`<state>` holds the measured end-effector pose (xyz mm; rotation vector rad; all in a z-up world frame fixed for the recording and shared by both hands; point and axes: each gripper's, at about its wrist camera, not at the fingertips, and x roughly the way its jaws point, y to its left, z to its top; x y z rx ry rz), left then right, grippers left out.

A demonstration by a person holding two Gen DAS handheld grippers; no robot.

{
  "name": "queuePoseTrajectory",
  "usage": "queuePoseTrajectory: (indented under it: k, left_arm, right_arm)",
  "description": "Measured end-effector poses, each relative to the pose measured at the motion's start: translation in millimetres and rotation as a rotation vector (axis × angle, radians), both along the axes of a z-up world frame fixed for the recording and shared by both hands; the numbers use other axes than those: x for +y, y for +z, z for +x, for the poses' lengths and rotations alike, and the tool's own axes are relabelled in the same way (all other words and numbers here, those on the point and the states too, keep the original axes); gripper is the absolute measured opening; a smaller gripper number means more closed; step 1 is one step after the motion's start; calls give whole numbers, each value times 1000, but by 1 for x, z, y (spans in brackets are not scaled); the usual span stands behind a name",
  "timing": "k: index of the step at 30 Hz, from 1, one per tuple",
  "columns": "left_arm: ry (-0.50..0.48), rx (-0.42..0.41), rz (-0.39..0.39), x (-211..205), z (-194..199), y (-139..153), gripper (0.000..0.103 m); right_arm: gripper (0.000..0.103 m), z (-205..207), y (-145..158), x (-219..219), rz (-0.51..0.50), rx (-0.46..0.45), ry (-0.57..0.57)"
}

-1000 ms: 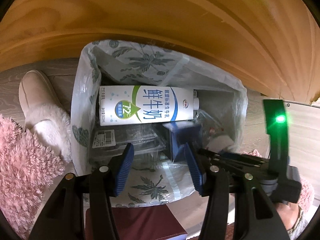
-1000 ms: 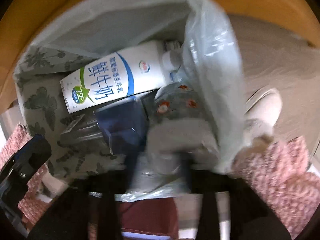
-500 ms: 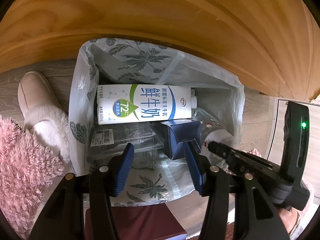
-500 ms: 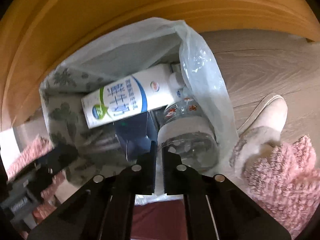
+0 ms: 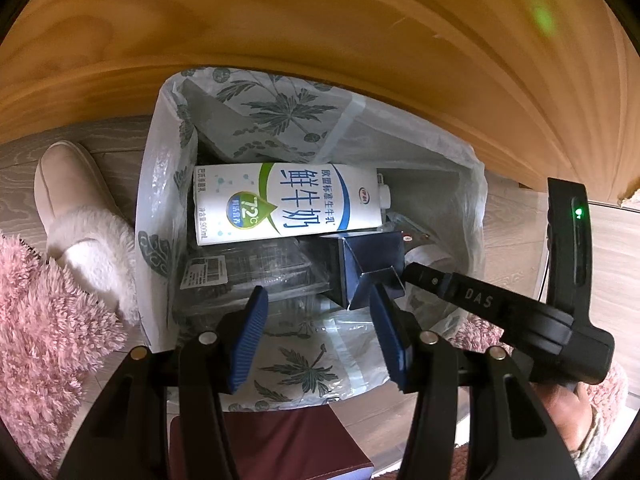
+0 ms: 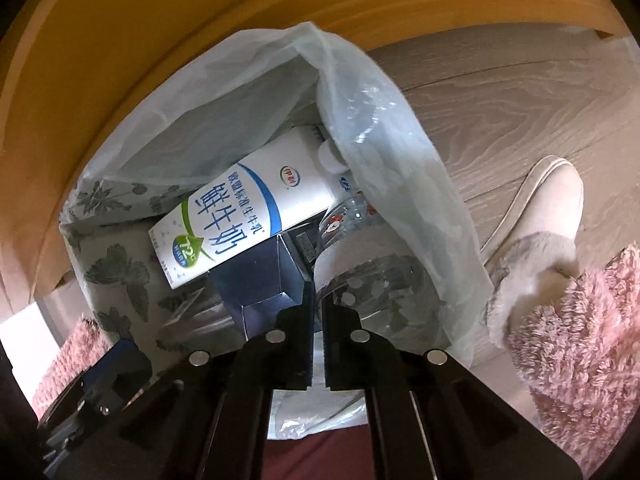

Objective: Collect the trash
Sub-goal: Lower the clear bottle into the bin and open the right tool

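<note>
Across the top of both views curves a broad wooden panel (image 5: 360, 32), and below it lies pale wood-grain floor (image 6: 520, 92). At the centre of the left wrist view stands a bin lined with a leaf-printed trash bag (image 5: 296, 368), its mouth gaping toward the camera. A pink fluffy rug (image 5: 44, 340) fills the lower left of that frame, with a beige fleece-lined slipper (image 5: 68, 200) above it.

Inside the bag, a white milk carton (image 5: 288, 204) lies on its side across the middle, cap end to the right. Just below it sit a clear plastic clamshell box (image 5: 248, 276) with a barcode label and, to its right, a dark blue carton (image 5: 368, 260) with its flap open. In the right wrist view a clear plastic bottle (image 6: 380, 276) rests at the bag's right side, beside the blue carton.

The left gripper (image 5: 318, 320) hangs over the bag's near edge with its blue pads spread and nothing between them. The right gripper (image 6: 317, 320) has its black jaws pressed together, gripping nothing; its tip reaches in from the right of the left wrist view, close by the blue carton's flap.
</note>
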<state>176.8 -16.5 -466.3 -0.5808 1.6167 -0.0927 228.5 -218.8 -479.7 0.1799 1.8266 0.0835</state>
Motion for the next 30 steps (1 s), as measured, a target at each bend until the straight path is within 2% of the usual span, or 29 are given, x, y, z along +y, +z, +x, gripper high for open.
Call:
queuePoseTrajectory:
  k: [3, 5, 7, 8, 11, 14, 17, 18, 20, 23, 26, 28, 30]
  left_arm:
    - [-1, 3, 0, 0, 1, -1, 50]
    - [0, 7, -2, 0, 2, -1, 50]
    - [-2, 7, -1, 0, 4, -1, 50]
    - [-3, 5, -1, 0, 5, -1, 50]
    - [-11, -4, 5, -1, 4, 1, 50]
    - [-22, -13, 13, -3, 4, 2, 50]
    - [-30, -14, 14, -4, 4, 2, 50]
    - [-31, -13, 13, -3, 4, 1, 50]
    - [-34, -10, 14, -4, 4, 0, 50]
    - [-46, -12, 20, -6, 4, -1, 50]
    - [-48, -6, 22, -8, 3, -4, 50]
    - [-37, 6, 15, -5, 3, -7, 50]
    - [-30, 13, 10, -3, 3, -8, 50]
  right_arm:
    - [8, -3, 8, 8, -14, 2, 68]
    - [17, -4, 20, 9, -15, -28, 102]
    - [50, -4, 38, 5, -32, -88, 123]
    - [52, -3, 44, 3, -40, -116, 135]
    - [52, -2, 63, -3, -68, -232, 203]
    - [51, -7, 70, 0, -101, -313, 343]
    - [33, -14, 67, 7, -100, -365, 479]
    - [23, -18, 64, 12, -87, -382, 528]
    - [17, -23, 59, 18, -87, -411, 604]
    - [10, -22, 41, 27, -110, -400, 681]
    - [9, -18, 24, 28, -96, -321, 679]
    - [9, -18, 30, 24, -67, -307, 665]
    - [10, -20, 43, 23, -57, -324, 699]
